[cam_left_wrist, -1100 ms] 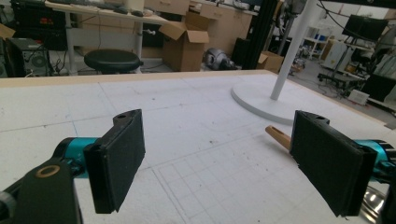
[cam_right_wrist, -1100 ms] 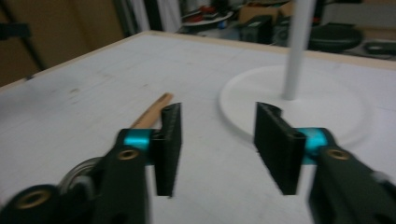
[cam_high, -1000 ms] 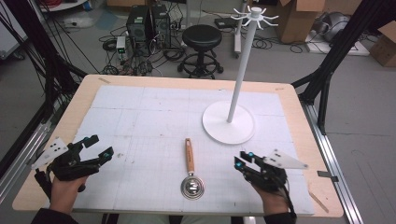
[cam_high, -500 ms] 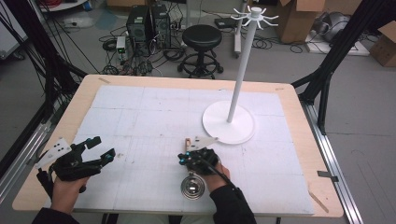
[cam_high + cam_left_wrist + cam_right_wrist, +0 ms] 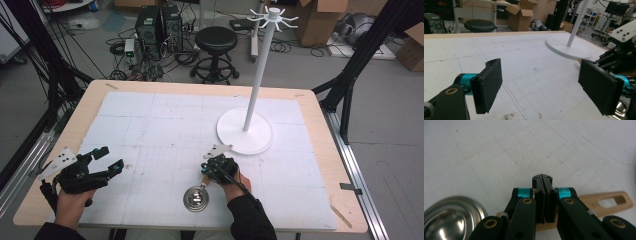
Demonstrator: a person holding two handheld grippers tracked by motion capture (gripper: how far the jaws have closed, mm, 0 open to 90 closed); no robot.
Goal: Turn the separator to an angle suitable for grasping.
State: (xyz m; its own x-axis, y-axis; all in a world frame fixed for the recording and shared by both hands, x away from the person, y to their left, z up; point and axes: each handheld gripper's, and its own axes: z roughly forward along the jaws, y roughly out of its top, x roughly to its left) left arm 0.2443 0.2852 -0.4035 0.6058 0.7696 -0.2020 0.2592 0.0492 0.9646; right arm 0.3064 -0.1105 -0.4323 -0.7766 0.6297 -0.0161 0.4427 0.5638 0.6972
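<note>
Looks like a robotics lab / data-capture workshop; wooden surface (image 5: 320, 105) topped w/ white gridded sheets (image 5: 165, 130), set inside a black strut frame (image 5: 367, 45) w/ aluminium rails (image 5: 357, 172) along the edges; bare grey concrete floor (image 5: 380, 125) beyond; tangle of cables (image 5: 150, 65) running to black PC towers (image 5: 160, 25) parked on the floor; round black stool (image 5: 216, 45) just behind the surface; open cardboard boxes (image 5: 320, 20) stacked at the back, more of them in the left gripper view (image 5: 520, 11), plus monitors (image 5: 617, 7) and shelving at far right; no home furnishings, all test gear and storage clutter.
</note>
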